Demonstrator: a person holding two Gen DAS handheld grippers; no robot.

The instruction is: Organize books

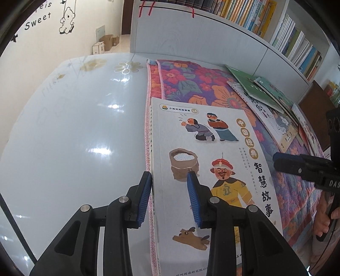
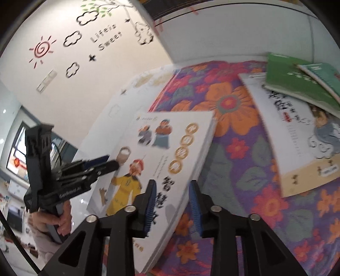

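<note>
A white picture book (image 1: pixel 201 148) with cartoon figures lies half on the flowered cloth (image 1: pixel 191 80), its spine along the cloth's left hem. My left gripper (image 1: pixel 170 174) is shut on the spine edge, one blue pad against the spine and the other on the cover. In the right wrist view, which is blurred, the same book (image 2: pixel 170 138) looks thick and tilted. My right gripper (image 2: pixel 172 182) straddles its right edge: the left pad is over the cover, and the right pad stands off the edge with a visible gap. The left gripper (image 2: pixel 110 162) shows at the book's far edge.
Several other books (image 1: pixel 265 99) lie fanned out on the cloth at the right, a green one (image 2: pixel 293 85) on top of a white one (image 2: pixel 297 131). Left of the cloth is glossy white tabletop (image 1: pixel 74 127). A shelf full of upright books (image 1: pixel 255 17) runs behind.
</note>
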